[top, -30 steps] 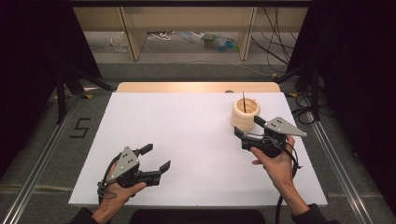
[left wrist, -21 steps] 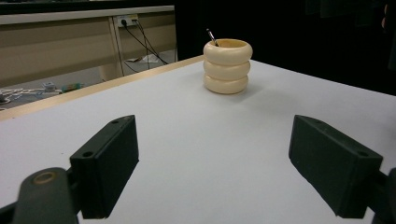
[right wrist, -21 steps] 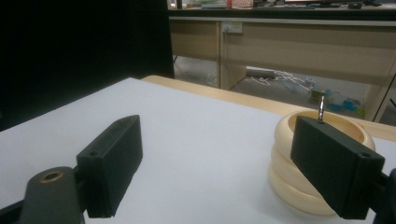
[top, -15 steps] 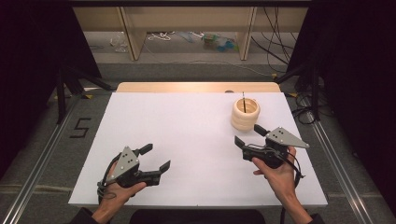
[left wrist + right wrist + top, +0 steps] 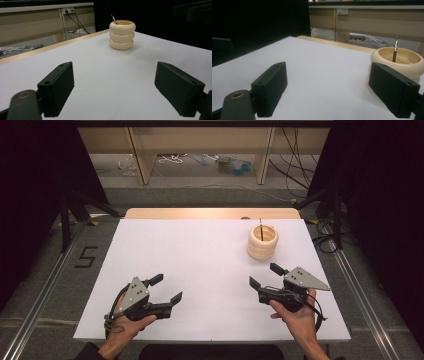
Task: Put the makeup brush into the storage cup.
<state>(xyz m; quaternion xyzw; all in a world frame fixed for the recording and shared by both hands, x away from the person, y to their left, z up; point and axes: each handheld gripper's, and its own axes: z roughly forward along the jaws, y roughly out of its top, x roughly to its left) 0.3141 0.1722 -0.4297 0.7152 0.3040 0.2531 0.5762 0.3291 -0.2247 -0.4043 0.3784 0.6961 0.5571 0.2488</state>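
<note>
A cream ribbed holder [image 5: 263, 241] stands upright on the white table [image 5: 200, 255] at the back right, with a thin dark pen [image 5: 261, 231] sticking out of it. In the left gripper view the holder [image 5: 122, 34] is far ahead, and in the right gripper view the holder [image 5: 398, 62] is close behind the right jaw, its pen [image 5: 395, 49] upright. My left gripper [image 5: 167, 290] rests open near the front left edge. My right gripper [image 5: 267, 276] is open at the front right, a short way in front of the holder. Nothing lies between either pair of jaws.
A wooden strip [image 5: 210, 213] borders the table's far edge. Beyond it are wooden furniture legs [image 5: 142, 157], cables and small items on the floor. Metal rails [image 5: 357, 292] run along both table sides. A "5" mark [image 5: 86, 257] is on the floor at left.
My right gripper has drawn back from the holder toward the front edge of the table. The left gripper has stayed in place.
</note>
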